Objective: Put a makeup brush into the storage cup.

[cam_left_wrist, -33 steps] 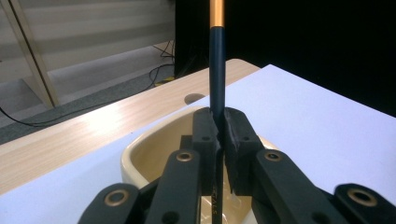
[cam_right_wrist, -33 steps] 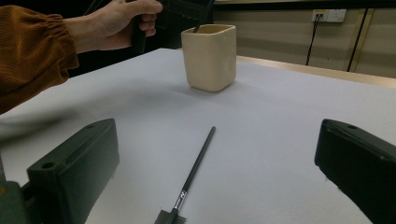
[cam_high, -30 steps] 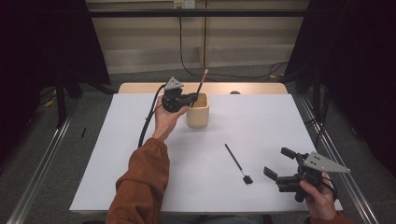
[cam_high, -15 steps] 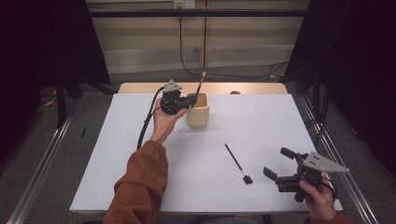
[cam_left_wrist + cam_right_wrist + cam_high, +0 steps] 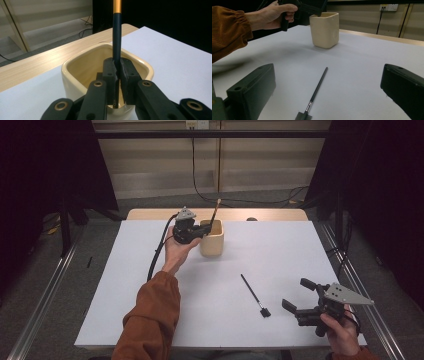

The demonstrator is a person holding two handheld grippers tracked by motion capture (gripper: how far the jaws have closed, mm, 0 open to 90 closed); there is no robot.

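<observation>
The white table (image 5: 280,255) carries one landmark, the cream cup (image 5: 212,239), standing toward the far edge by the wooden strip. Everything else reads off that cup. The left gripper (image 5: 200,231) hangs just over the cup's near-left rim, its jaws clamped tight on a dark brush handle (image 5: 116,35) that stands nearly upright with its orange upper part leaning away past the far rim. A second brush (image 5: 253,294), black and flat-headed, lies on the table well in front of the cup and to its right. Further that way, near the table's front corner, the right gripper (image 5: 298,296) hovers with its jaws spread wide, holding nothing.

To my eye the step is dropping the held brush into the cup. I'd lower the hand straight down until the lower end is well inside the walls, keep the handle off the rim so the light cup doesn't tip, and only then ease the jaws apart.

The brush's lower end is hidden behind the closed jaws in the left gripper view, so I can't tell whether it touches the cup's bottom. Its top is cut off there too.
</observation>
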